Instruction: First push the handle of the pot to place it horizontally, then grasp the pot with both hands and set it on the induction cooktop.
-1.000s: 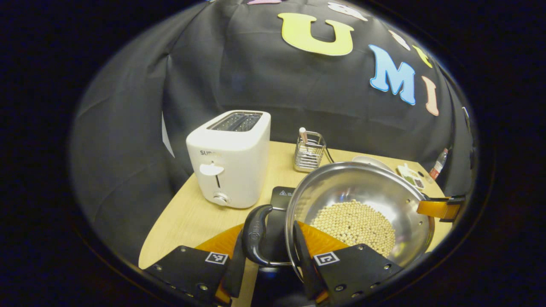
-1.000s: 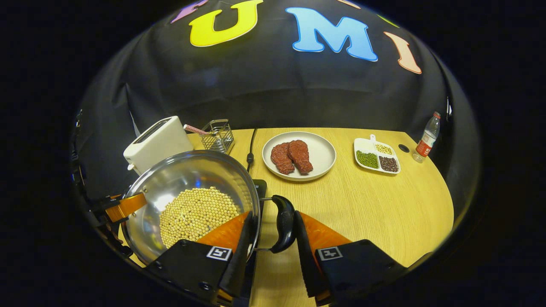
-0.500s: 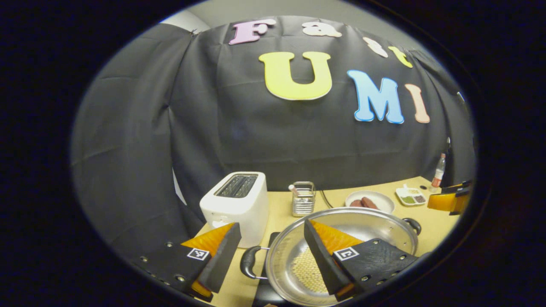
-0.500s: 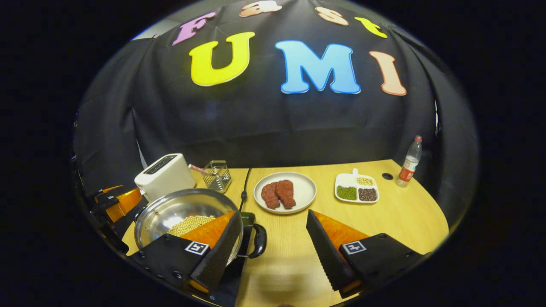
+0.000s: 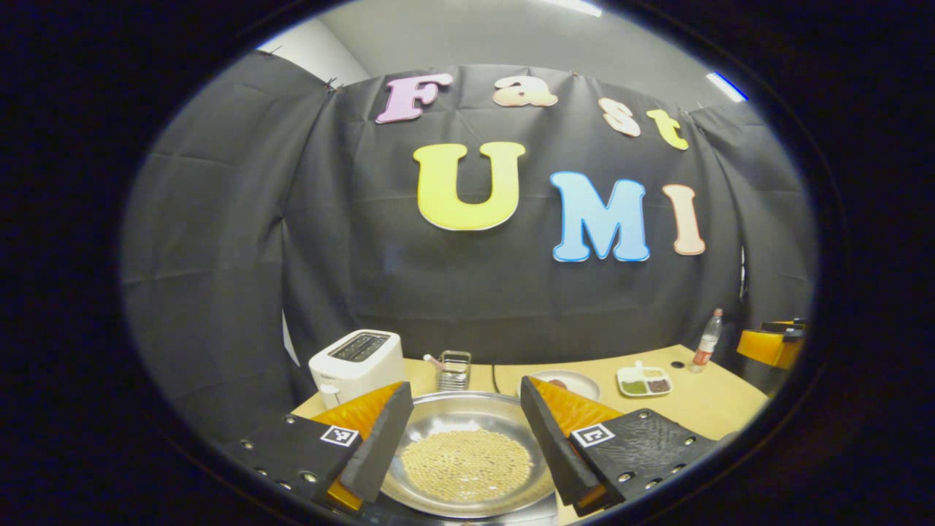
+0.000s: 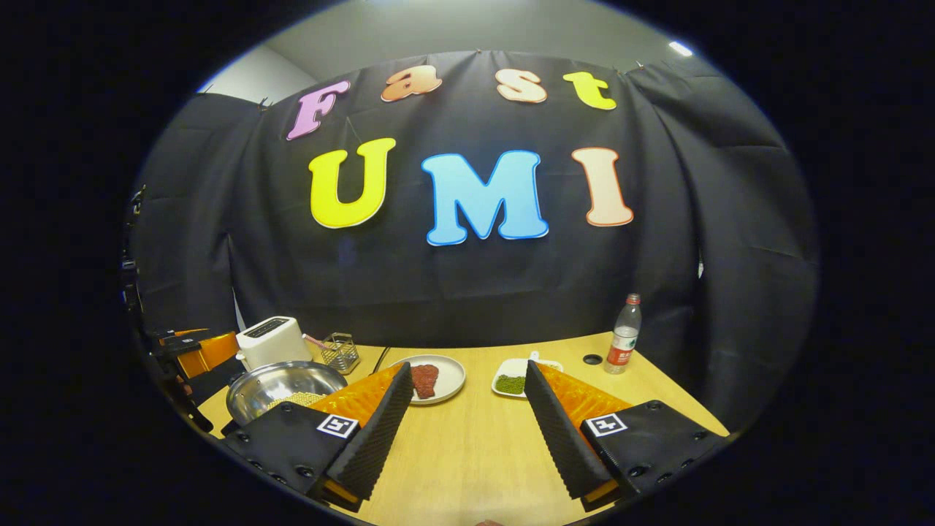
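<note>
The pot (image 5: 467,456) of beans sits at the desk's (image 6: 475,446) left edge, before the toaster (image 5: 356,367). Left hand-held gripper (image 5: 464,446) and right hand-held gripper (image 6: 464,431) both hang released, gripping nothing

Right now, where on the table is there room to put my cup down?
The widest bare wood lies near the front of the table, in front of the meat plate and the divided dish. A smaller patch sits before the bottle. The left is crowded: pot, toaster, wire holder.

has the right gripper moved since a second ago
Yes. The right gripper let go of the pot and pulled back and up; the toaster now looks smaller.
</note>
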